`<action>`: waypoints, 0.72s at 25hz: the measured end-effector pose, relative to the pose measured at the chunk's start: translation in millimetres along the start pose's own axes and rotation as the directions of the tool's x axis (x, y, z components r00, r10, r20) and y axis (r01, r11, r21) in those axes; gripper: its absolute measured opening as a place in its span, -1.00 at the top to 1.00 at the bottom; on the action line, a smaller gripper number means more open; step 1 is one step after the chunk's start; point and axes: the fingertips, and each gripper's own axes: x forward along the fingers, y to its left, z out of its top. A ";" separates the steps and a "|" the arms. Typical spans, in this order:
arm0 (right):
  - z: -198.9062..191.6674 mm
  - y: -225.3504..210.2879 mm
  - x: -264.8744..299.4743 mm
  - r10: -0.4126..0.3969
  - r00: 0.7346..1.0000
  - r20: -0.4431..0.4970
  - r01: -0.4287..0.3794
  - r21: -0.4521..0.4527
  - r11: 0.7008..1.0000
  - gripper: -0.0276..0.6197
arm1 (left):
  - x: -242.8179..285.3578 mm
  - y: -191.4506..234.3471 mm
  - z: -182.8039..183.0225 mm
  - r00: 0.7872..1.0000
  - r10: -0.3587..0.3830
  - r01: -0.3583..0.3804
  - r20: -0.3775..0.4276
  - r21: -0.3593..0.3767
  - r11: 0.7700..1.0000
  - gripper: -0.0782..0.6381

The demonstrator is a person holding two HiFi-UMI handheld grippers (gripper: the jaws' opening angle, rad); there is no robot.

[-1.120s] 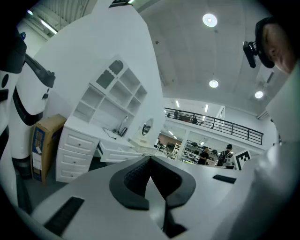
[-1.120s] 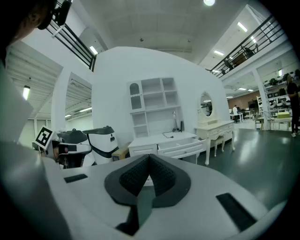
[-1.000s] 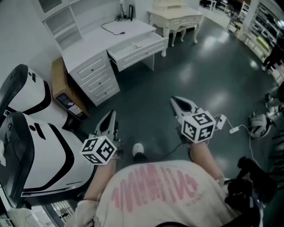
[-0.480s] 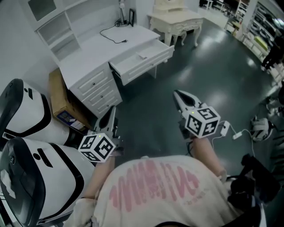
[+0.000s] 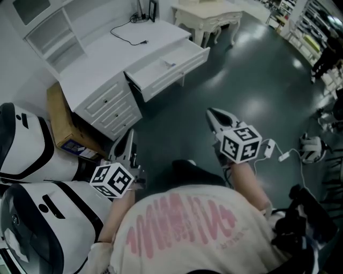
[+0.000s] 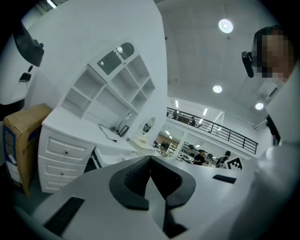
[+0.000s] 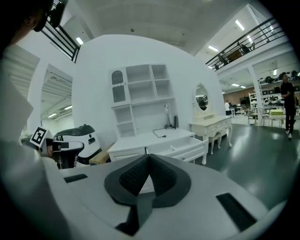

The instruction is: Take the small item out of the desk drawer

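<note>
Head view: both grippers are held out in front of the person over the dark floor, well short of the white desk (image 5: 102,61). The left gripper (image 5: 129,137) and right gripper (image 5: 214,114) both point roughly toward it.

The desk drawer (image 5: 172,75) is pulled out, and there's a small pale item (image 5: 170,63) lying inside near the middle. It's too tiny to say what it is. Neither gripper is anywhere close to it.

In the left gripper view the jaws are pressed together with nothing between them. It's the same in the right gripper view: the pads meet at the tip and hold nothing, and the open drawer shows just past them.

Other stuff around:
- a black cable (image 5: 126,33) lies on the desktop
- a cardboard box (image 5: 58,115) stands against the desk's left side
- a big white-and-black machine (image 5: 27,147) is at the person's left
- a cream dressing table (image 5: 206,13) stands beyond the desk
- a white plug and cord (image 5: 278,152) lie on the floor to the right
</note>
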 end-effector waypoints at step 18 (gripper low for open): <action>86.4 -134.3 215.3 0.105 0.994 -0.016 -0.105 0.021 0.994 0.86 | 209.5 81.9 69.0 0.989 0.135 -0.136 0.052 0.005 0.991 0.70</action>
